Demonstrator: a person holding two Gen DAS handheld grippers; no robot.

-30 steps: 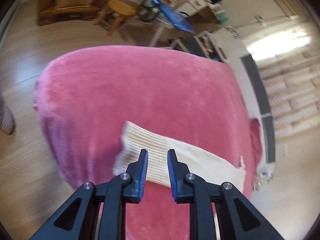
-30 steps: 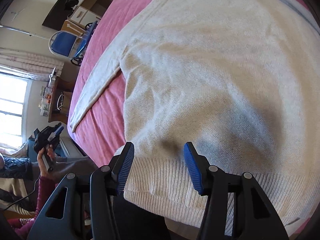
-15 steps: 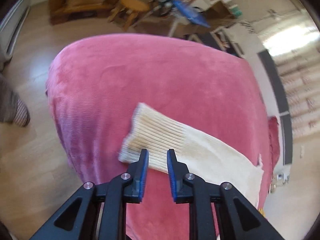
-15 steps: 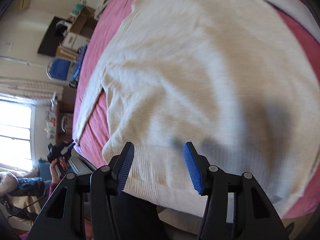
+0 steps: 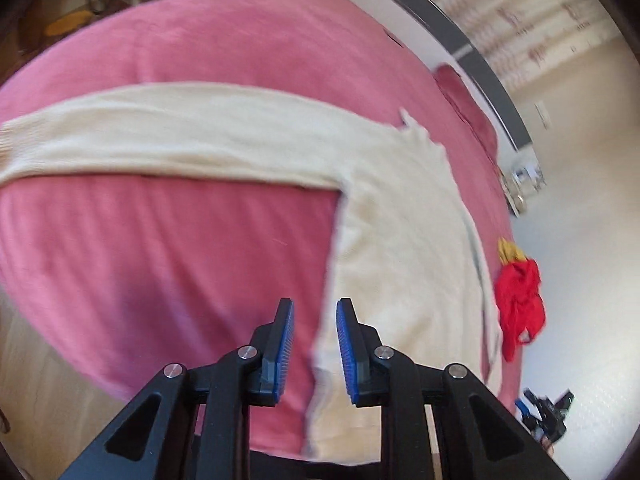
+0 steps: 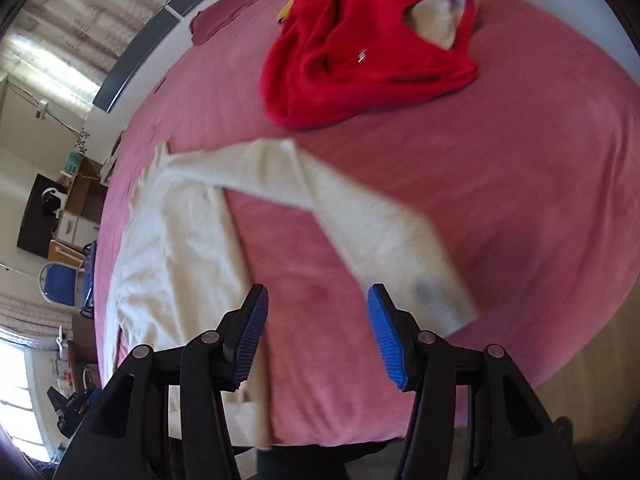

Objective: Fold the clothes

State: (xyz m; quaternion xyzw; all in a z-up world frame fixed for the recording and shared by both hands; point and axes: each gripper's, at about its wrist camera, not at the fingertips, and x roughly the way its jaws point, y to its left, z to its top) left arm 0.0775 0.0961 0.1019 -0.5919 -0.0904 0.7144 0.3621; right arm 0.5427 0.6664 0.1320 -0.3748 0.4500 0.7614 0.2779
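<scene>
A cream knit sweater lies flat on the pink bed, one sleeve stretched out to the left. My left gripper is open with a narrow gap, empty, hovering over the sweater's left side edge near the hem. In the right wrist view the sweater body lies at the left and its other sleeve runs down to the right. My right gripper is wide open and empty above the pink cover between body and sleeve.
A crumpled red garment lies on the bed beyond the sleeve; it also shows in the left wrist view. A dark headboard and curtains stand behind. Wooden floor borders the bed. A blue chair and shelves stand at the left.
Both grippers have swung to the right. The left one left the sleeve cuff and now hangs over the sweater's side edge. The right one moved off the hem towards the right sleeve.
</scene>
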